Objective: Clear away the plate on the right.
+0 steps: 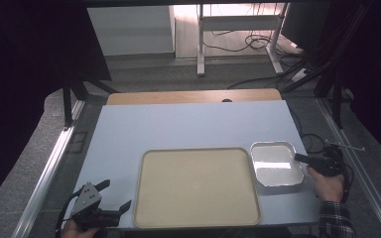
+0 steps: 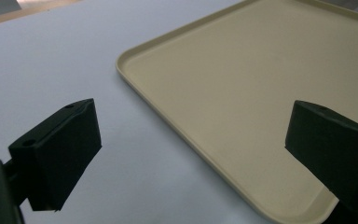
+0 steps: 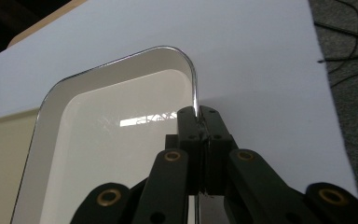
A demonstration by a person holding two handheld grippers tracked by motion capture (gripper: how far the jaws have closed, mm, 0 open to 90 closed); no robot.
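Observation:
A small shiny metal tray (image 1: 274, 163) stands on the white table just right of a large beige tray (image 1: 196, 186). My right gripper (image 1: 300, 158) is shut on the metal tray's right rim; in the right gripper view its jaws pinch the thin rim of the metal tray (image 3: 121, 116) at my right gripper (image 3: 198, 116). My left gripper (image 1: 116, 196) is at the table's front left corner, open, with nothing between its jaws. In the left gripper view my left gripper (image 2: 191, 154) straddles the near left edge of the beige tray (image 2: 261, 88).
The white table top (image 1: 188, 124) has a wooden strip (image 1: 193, 95) along its far edge. Cables and desk legs lie on the floor behind. A person's plaid sleeve (image 1: 335, 218) comes in at bottom right.

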